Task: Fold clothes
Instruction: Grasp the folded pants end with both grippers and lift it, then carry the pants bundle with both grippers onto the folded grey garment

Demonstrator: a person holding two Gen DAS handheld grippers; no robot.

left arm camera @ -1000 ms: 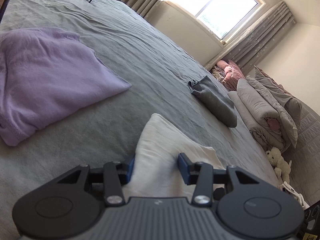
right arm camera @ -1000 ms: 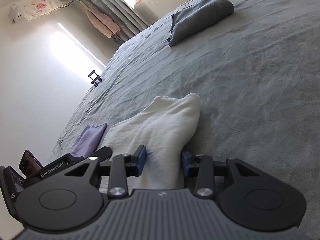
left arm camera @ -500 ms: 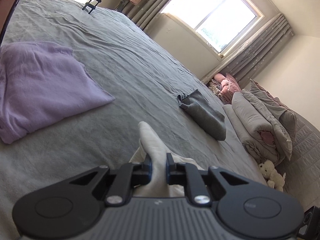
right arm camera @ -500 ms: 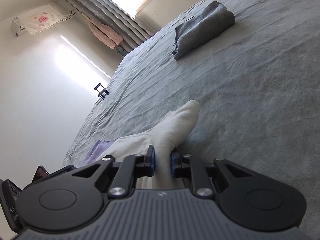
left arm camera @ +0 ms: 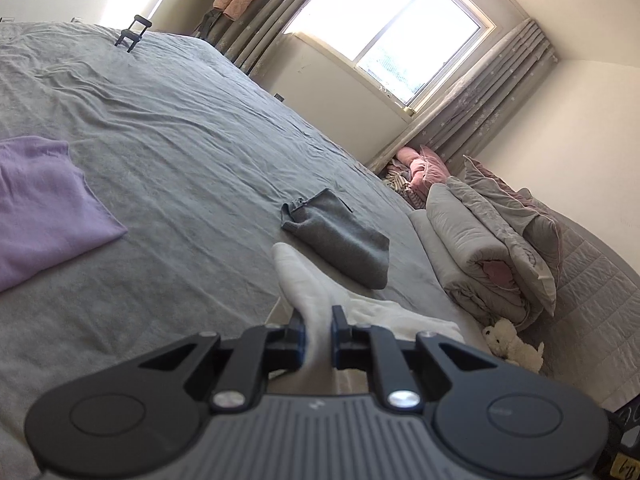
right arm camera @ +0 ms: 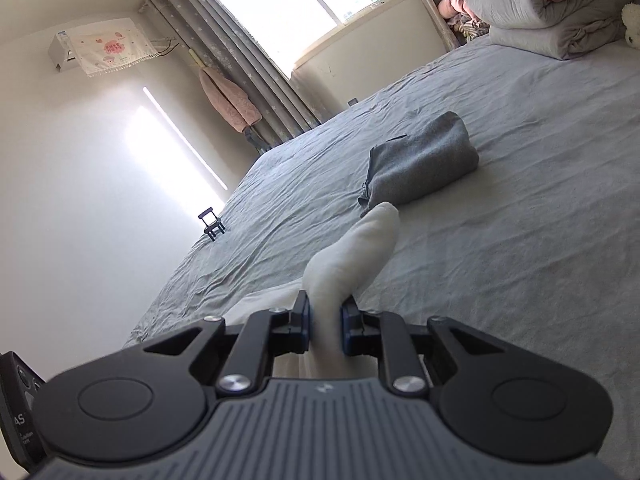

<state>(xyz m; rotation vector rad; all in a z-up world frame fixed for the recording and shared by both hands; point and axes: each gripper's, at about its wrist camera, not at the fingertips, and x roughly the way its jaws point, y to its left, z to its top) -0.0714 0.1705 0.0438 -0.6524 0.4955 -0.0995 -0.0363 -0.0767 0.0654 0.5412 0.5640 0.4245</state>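
A soft white garment bunches into a rounded, creased ridge where each gripper pinches it. The left gripper and the right gripper are both clamped on its cloth, which lies over the wrinkled grey bed. A second ago their jaws stood apart around the flat fabric; they have since closed, and the pinched cloth now rises higher off the bed. A folded grey garment lies beyond; a smooth lilac garment rests at the left.
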